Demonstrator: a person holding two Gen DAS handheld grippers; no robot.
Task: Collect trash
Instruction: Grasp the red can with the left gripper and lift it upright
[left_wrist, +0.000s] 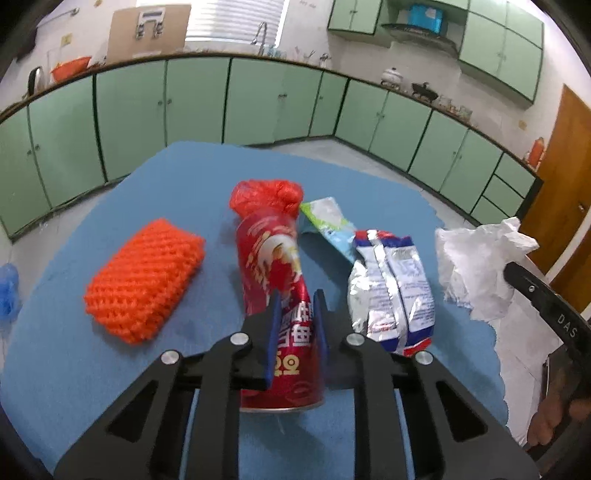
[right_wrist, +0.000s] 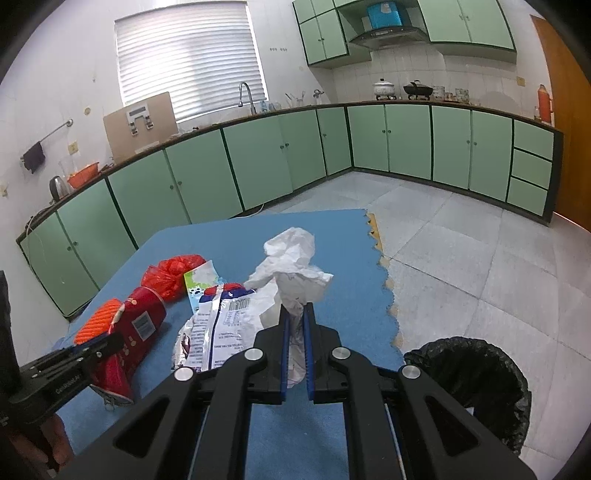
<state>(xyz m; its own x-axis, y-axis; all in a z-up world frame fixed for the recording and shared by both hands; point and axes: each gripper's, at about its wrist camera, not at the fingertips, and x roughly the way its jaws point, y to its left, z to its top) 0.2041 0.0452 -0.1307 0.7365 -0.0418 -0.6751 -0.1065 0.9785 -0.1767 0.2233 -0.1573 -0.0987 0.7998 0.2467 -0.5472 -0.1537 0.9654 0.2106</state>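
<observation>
The left gripper (left_wrist: 297, 299) pinches a red snack can (left_wrist: 275, 280) across its body, blue pads pressed against both sides, the can tilted with its metal base toward the camera. The right gripper (right_wrist: 295, 314) has its fingers nearly together on a crumpled white tissue (right_wrist: 291, 262), which bunches up above the tips. Both pieces are held over the blue mat (right_wrist: 343, 295); a black-lined trash bin (right_wrist: 476, 373) stands on the floor at the near right, just beside the mat's edge.

The can is smooth and round, and the pads grip only a narrow band of it, so it may swivel or slide out if tipped further. The tissue is loose and light; a trailing fold could snag the foil snack wrapper (right_wrist: 218, 321) just beside it and drag it along, or tear.

Still on the mat: an orange foam net (left_wrist: 144, 280), a red plastic bag (left_wrist: 267, 195) and a green-white packet (left_wrist: 325, 218). The can's far end is blurred, so whether it is open I cannot tell. The bin's inside is dark, and its near side is cut off by the gripper frame.
</observation>
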